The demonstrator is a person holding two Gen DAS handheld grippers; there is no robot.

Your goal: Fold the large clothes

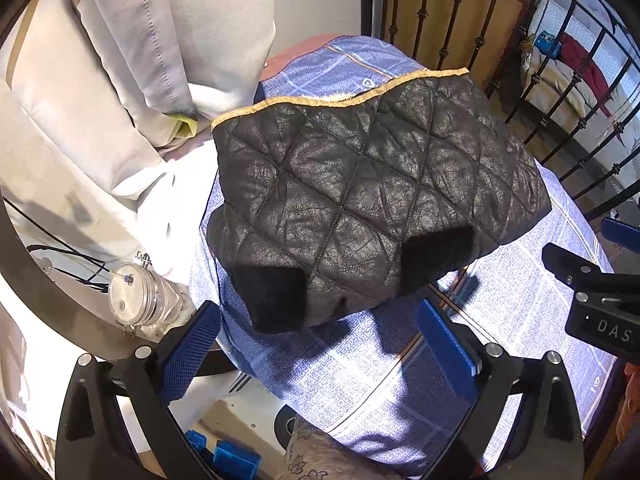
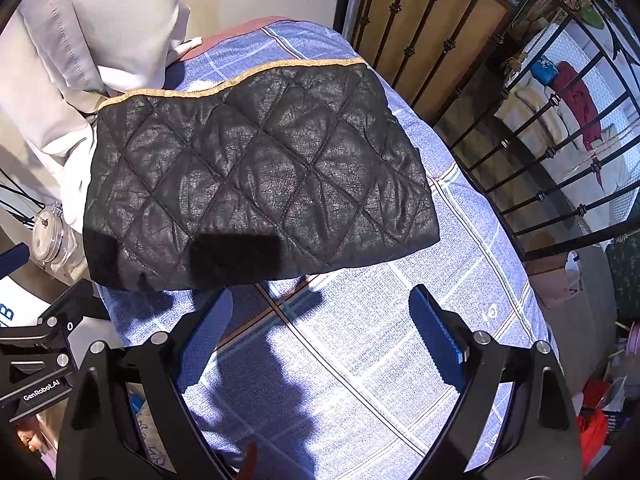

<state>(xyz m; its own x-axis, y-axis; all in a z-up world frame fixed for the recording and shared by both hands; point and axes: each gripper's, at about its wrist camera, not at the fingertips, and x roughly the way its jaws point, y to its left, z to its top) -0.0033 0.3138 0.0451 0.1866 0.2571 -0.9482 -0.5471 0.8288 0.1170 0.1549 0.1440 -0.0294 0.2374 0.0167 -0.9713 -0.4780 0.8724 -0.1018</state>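
**Both grippers wide and empty above a folded jacket**

The left gripper [image 1: 320, 344] hangs at the bottom of its frame, jaws wide, nothing between the two blue pads. The right gripper [image 2: 324, 332] stands likewise: jaws wide, nothing held. Each pair of fingers casts two dark shadows on what lies below.

One quilted black jacket [image 1: 372, 200] lies folded in the centre of both views, just beyond the fingertips and untouched. A tan trim band [image 1: 340, 98] runs along its far edge. It rests on a blue checked cloth [image 2: 380, 360] that covers the worktop; a pink layer shows at the cloth's far end.

In the left wrist view a pale grey garment [image 1: 132, 60] hangs at upper left, and one clear lidded jar [image 1: 130, 298] stands at lower left beside black cables. A black iron railing [image 2: 500, 120] fills the upper right, with a sofa and a red item seen through its bars, too small to identify. A blue sign at the top edge is cut off, its text unreadable. The right gripper's body intrudes at the right edge.
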